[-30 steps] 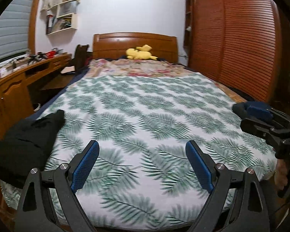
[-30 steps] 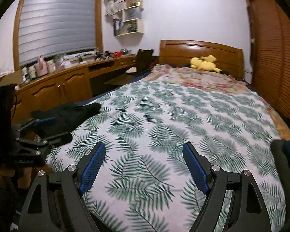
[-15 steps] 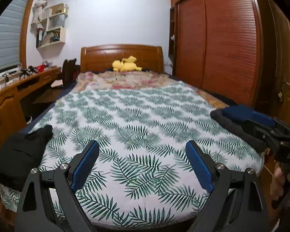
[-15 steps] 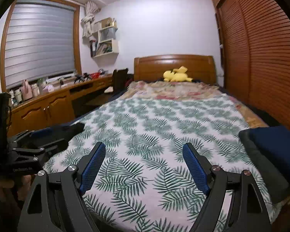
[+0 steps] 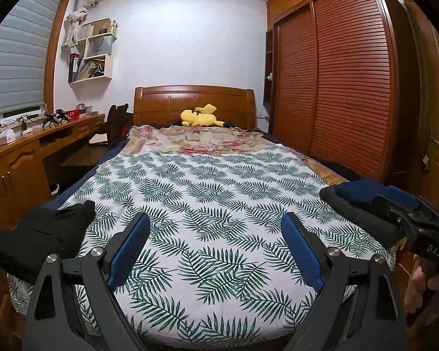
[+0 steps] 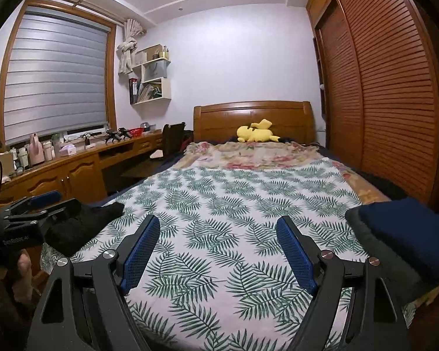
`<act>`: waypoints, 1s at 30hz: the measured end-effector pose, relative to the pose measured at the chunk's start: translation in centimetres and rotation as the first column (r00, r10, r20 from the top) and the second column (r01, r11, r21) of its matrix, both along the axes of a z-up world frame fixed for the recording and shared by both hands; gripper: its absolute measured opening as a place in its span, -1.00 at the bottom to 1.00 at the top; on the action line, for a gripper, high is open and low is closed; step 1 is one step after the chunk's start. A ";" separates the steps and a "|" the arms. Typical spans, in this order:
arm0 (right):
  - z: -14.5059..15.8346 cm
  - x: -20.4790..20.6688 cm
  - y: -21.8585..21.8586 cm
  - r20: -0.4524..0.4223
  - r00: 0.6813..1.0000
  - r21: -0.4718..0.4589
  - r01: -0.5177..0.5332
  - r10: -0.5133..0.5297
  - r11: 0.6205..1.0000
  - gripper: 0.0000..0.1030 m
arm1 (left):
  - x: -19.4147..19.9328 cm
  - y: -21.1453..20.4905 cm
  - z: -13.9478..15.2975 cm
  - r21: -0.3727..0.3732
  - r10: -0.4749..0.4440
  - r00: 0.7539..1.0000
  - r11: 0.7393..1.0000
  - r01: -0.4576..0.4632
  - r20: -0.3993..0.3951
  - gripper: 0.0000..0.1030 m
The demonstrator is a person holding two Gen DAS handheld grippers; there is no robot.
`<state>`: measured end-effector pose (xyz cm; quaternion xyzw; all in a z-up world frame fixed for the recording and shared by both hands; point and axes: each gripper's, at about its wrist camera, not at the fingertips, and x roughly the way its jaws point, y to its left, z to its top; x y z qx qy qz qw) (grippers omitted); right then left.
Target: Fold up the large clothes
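A crumpled black garment [image 5: 44,237] lies at the bed's near left corner; it also shows in the right wrist view [image 6: 82,225]. A folded stack, dark blue on dark grey [image 6: 406,234], sits at the near right corner, and it shows in the left wrist view [image 5: 360,204]. My left gripper [image 5: 213,251] is open and empty above the foot of the bed. My right gripper [image 6: 216,251] is open and empty beside it. Each gripper shows at the edge of the other's view.
The bed has a palm-leaf sheet [image 5: 213,193], a floral blanket [image 5: 202,140] and a yellow plush toy [image 5: 200,117] by the headboard. A wooden desk [image 6: 73,169] with clutter runs along the left. A slatted wardrobe [image 5: 336,93] stands at the right.
Both grippers have tilted upward and drawn back from the bed, so more wall and ceiling shows. Both stay open and empty. The clothes have not moved.
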<state>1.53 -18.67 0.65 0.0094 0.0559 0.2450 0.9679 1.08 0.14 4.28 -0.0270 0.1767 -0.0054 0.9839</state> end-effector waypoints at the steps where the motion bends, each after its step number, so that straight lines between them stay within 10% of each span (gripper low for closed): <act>1: 0.0 0.2 -0.1 -0.001 1.000 0.002 0.001 -0.001 1.000 0.61 | 0.0 0.0 0.0 0.000 0.000 1.000 1.000 0.000 0.000 0.77; 30: 0.1 0.9 -1.1 0.002 1.000 0.000 -0.014 0.014 1.000 0.61 | -0.3 0.1 -0.3 0.001 0.000 1.000 1.000 0.000 0.002 0.77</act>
